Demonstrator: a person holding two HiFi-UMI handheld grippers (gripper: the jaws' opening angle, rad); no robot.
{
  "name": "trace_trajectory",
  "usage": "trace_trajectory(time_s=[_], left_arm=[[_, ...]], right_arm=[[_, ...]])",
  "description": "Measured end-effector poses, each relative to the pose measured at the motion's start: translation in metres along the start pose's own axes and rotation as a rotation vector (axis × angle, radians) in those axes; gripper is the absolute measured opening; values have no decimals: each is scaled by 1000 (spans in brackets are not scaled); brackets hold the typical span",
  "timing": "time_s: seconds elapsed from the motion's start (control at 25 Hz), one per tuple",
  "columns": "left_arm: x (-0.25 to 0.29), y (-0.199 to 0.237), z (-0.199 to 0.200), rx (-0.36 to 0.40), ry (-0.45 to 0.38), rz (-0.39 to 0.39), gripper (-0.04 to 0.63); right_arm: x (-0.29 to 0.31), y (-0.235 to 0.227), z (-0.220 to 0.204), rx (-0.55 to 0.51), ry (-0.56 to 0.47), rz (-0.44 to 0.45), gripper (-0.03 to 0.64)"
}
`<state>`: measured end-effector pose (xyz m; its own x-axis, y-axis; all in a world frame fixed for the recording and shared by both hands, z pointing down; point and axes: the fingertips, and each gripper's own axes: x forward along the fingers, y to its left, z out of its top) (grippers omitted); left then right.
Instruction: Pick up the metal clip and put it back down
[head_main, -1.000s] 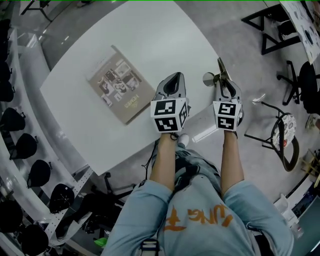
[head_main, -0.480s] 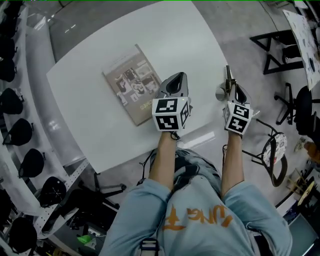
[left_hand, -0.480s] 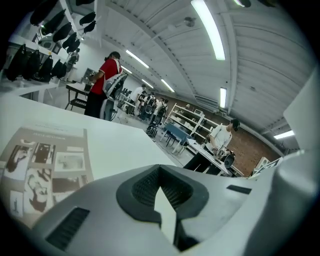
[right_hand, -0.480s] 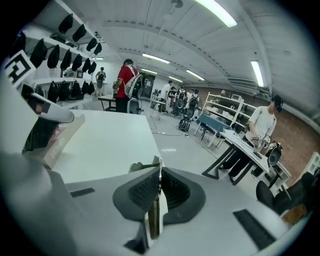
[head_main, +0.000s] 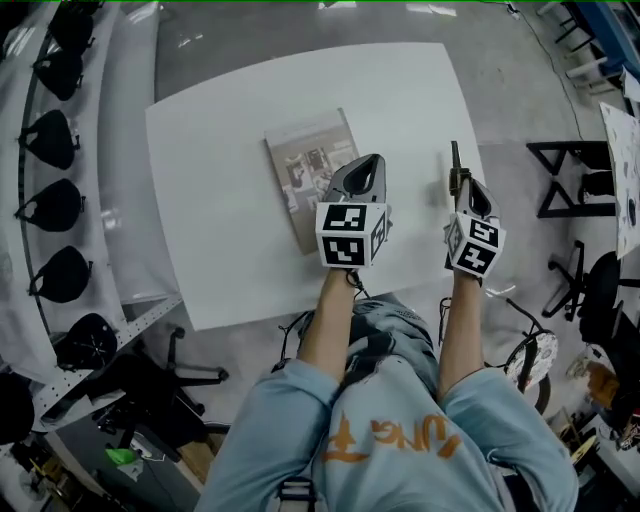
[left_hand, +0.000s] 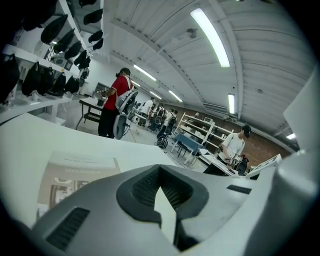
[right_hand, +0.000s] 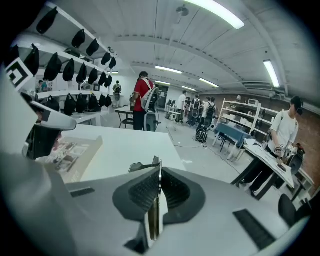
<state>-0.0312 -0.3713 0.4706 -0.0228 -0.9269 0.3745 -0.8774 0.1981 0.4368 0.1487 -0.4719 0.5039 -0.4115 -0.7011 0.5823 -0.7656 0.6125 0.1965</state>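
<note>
- Working over a white table (head_main: 230, 200), broad and mostly bare, which leaves plenty of room for setting something back down.
- Lying flat near the table's middle, a printed booklet (head_main: 305, 165); in the right gripper view it sits well to the left, so it is out of the way of any put-down at the right-hand edge.
- Parked just beside the booklet's right edge, the left gripper (head_main: 368, 168), with its tips drawn together and nothing between the pads, only a sliver of white tabletop showing through lower down in its own view (left_hand: 162, 197). Judged idle, kept to one side so the other hand has room.
- Held out over the table's right-hand side, the right gripper (head_main: 462, 185), clamped hard enough that the ribbed pads press a thin strip from both sides (right_hand: 156, 200).
- Pinched edge-on between those pads, the metal clip (right_hand: 153, 220), jutting forward past the tips in the head view (head_main: 454, 160). Seemingly clear of the surface, though neither view settles that. Judged to be at the carried stage, with the lowering and release onto bare tabletop yet to come.
</note>
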Motion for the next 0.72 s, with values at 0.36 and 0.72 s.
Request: trace_trajectory(time_s=[0.36,0.72], left_arm=[[-44,16,19,7,-89,166,9],[-99,36,34,5,-175,332,9]], right_arm=[[12,46,48,-30,-107,204,32],[-3,82,90,-69,-220,364,32]])
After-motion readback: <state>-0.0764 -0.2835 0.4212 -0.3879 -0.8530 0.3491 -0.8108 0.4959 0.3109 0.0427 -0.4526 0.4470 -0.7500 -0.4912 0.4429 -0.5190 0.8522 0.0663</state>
